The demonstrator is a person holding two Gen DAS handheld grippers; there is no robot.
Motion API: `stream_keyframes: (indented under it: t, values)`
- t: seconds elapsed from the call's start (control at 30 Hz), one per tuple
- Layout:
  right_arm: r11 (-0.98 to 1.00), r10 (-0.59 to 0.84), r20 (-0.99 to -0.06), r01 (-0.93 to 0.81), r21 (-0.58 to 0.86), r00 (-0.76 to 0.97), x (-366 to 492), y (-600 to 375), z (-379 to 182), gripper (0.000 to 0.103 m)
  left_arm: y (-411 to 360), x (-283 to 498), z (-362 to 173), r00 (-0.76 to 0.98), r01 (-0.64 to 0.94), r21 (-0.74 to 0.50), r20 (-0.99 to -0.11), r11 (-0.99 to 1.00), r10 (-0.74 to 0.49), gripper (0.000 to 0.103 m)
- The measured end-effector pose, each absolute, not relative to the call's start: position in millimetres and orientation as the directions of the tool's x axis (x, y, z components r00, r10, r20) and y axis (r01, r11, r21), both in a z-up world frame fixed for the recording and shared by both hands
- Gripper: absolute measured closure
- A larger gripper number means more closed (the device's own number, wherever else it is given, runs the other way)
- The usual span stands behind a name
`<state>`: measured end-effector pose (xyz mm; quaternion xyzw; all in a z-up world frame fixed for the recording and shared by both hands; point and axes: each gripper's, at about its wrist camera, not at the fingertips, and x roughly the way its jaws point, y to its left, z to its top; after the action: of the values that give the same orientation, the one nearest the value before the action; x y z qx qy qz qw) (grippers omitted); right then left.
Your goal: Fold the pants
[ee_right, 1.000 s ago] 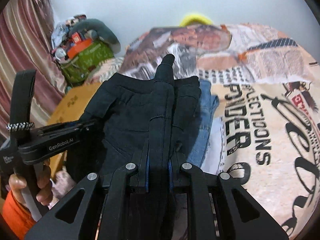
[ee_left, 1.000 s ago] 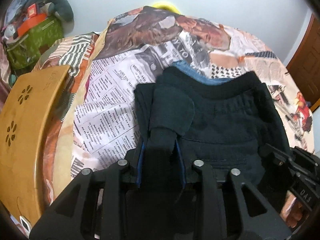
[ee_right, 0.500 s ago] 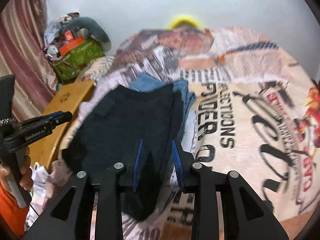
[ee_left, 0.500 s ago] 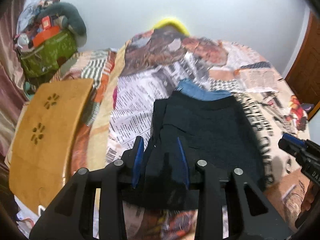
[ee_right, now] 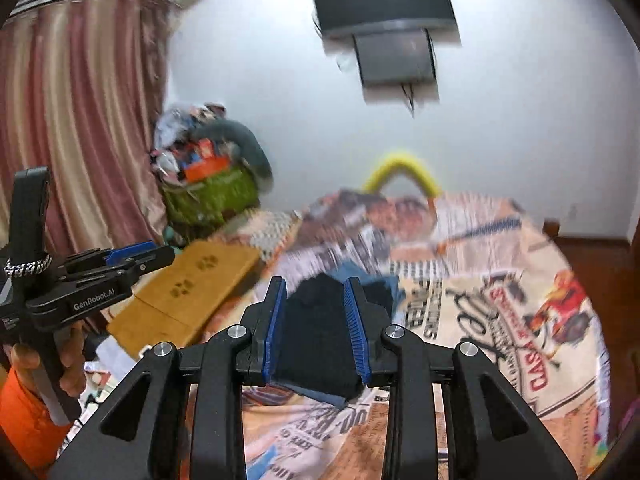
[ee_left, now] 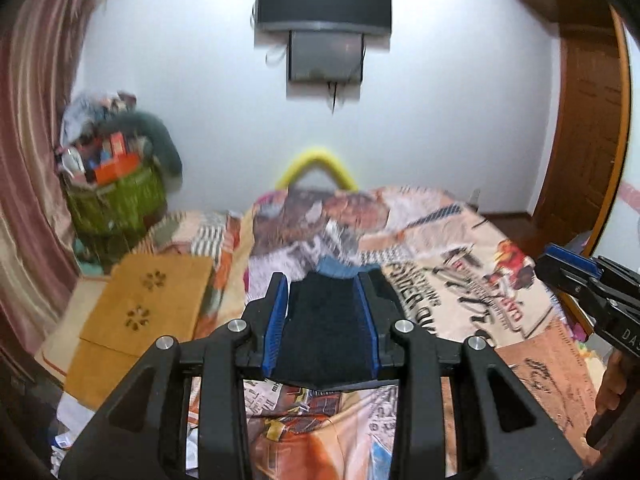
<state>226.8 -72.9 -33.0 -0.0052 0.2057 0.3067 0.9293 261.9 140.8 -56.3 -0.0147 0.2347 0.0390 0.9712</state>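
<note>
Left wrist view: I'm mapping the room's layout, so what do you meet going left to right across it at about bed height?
Striped pink curtain → green basket heaped with clutter → tan wooden board with flower cut-outs → folded dark pants → right tool → brown wooden door.

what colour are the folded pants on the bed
Black, or very dark navy, lying on a blue garment; clearest in the left wrist view: folded pants.

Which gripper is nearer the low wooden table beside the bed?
Left. The left gripper hangs over the folded dark pants, next to the low wooden table; the right gripper is further right, toward the bed's middle.
</note>
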Motion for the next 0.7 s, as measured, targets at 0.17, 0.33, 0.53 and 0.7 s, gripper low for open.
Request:
stream_keyframes:
  t: [0.17,0.33,0.53,0.7]
  values:
    - [0.794,0.599,-0.288,-0.601,0.094,0.747,174.4,-85.5,-6.2,0.076,114.6,191.6,-25.9,0.933,-0.092,0.009,-0.348,0.996,0.090,0.069]
    - [0.788,0.611,-0.205,-0.612,0.064,0.765,130.6,-96.6,5.6,0.076,96.0,133.3,-7.6,0.966,-0.062,-0.014,-0.252,0.998,0.056,0.069]
    - [0.803,0.592,-0.161,-0.595,0.036,0.790,96.9,-106.0,3.6,0.076,78.2,88.4,-0.9,0.979,-0.069,-0.001,-0.193,0.998,0.068,0.039]
    - [0.820,0.569,-0.154,-0.571,0.041,0.807,90.0,-111.9,-1.3,0.046,66.6,63.3,-2.6,0.985,-0.088,0.024,-0.148,0.996,0.090,0.011]
